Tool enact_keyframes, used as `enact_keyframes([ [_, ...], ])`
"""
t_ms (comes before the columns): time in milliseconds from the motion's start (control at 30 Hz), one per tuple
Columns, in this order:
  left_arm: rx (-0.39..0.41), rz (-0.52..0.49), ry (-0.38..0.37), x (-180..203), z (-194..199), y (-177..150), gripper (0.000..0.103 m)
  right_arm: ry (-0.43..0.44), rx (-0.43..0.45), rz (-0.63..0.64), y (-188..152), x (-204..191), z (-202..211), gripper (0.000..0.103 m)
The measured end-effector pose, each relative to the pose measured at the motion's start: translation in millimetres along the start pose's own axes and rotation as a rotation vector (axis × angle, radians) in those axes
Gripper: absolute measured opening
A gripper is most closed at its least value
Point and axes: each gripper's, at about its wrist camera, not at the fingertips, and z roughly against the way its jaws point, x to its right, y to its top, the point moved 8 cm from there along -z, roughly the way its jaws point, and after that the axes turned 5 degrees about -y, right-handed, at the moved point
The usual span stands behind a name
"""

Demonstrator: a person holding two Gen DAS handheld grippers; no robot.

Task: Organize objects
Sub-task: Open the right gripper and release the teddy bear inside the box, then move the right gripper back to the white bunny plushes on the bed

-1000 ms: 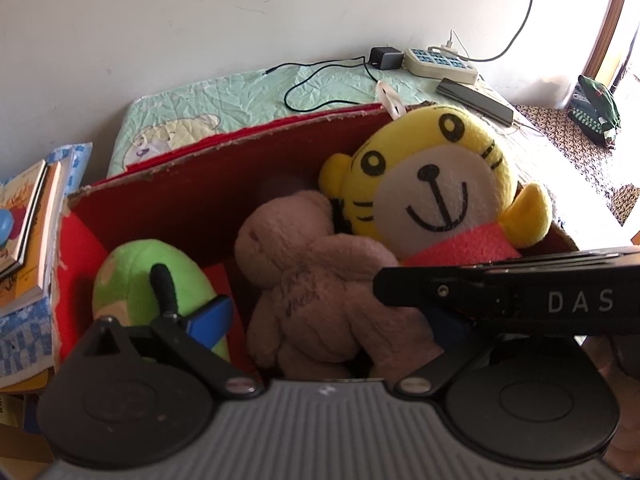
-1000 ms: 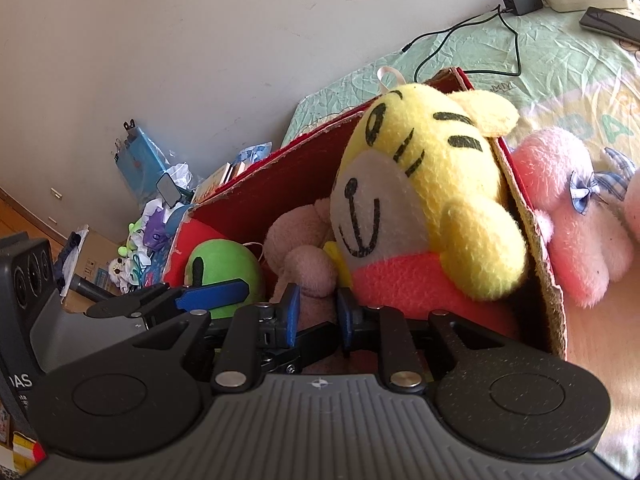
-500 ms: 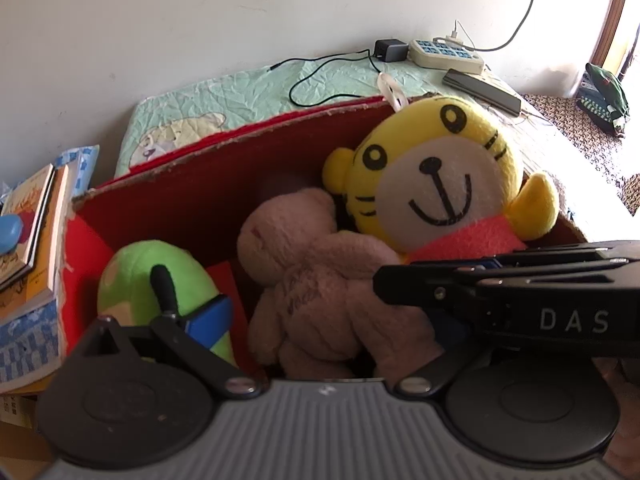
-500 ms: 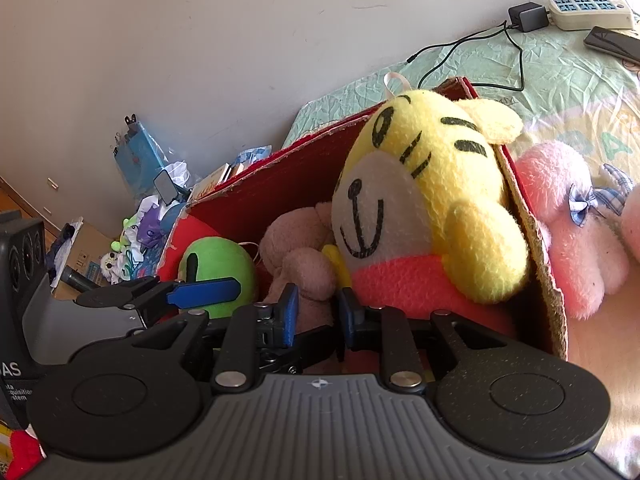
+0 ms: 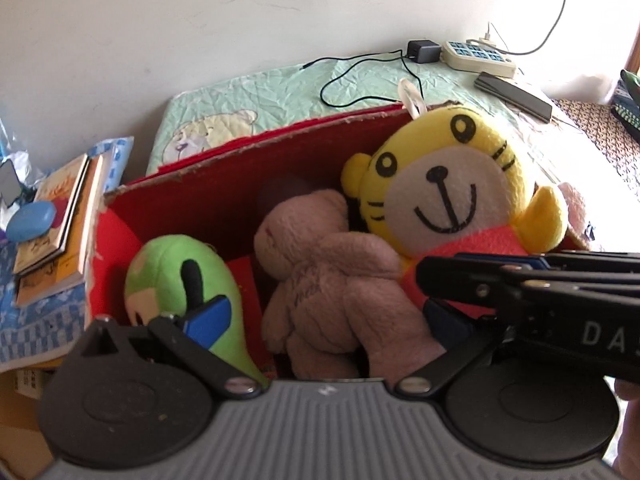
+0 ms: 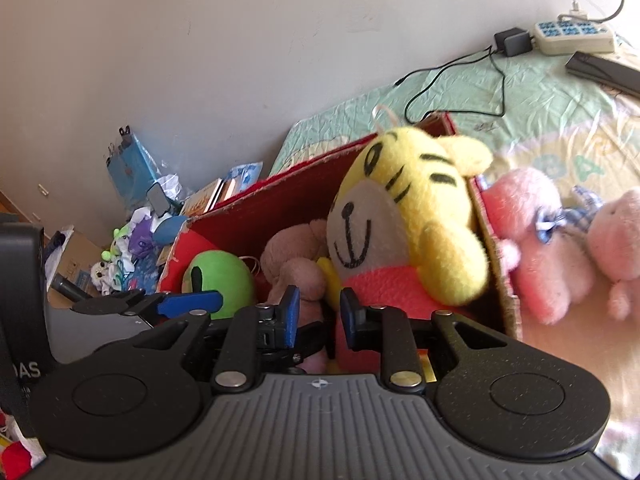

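Both grippers sit low at the near edge of the red box (image 5: 256, 148), neither holding anything. L gripper (image 5: 328, 312) is spread wide, one blue pad in front of the green plush (image 5: 172, 272), its other finger mostly hidden behind the R tool's black body. R gripper (image 6: 318, 314) has a narrow gap between its pads w/ nothing in it. Vs a sec ago, both views have drawn back a bit. More of the bed mat (image 5: 280, 88) shows past the box's far wall, and the pink plush toys (image 6: 532, 240) outside the R wall come further into the R view. The gap on the R tool looks about the same as before. The yellow tiger plush (image 5: 436, 192) hasn't shifted. It sits upright in the R end of the box, leaning on the brown plush (image 5: 332, 280), head above the rim. Reads as the tiger drop-off being done and the hands backing off. So 3 toys are in, and prob. the pink ones lying just beside the box on the bed are next. Room left inside looks tight.
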Motion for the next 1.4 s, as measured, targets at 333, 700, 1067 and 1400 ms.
enact_keyframes([
  [333, 0.005, -0.005, 0.063, 6, 11, -2, 0.102, -0.037, 0.037, 0.023, 0, 7, 16, 0.026],
  [700, -0.001, 0.04, 0.128, 6, 22, -3, 0.102, 0.02, 0.06, 0.016, 1, 3, 31, 0.026],
  [1067, 0.004, 0.103, 0.182, 8, 36, -7, 0.101, 0.025, 0.086, 0.06, 5, 7, 40, 0.042],
  [1400, -0.01, 0.175, 0.243, 12, 43, -12, 0.101, 0.093, 0.04, 0.088, 8, 12, 46, 0.041],
])
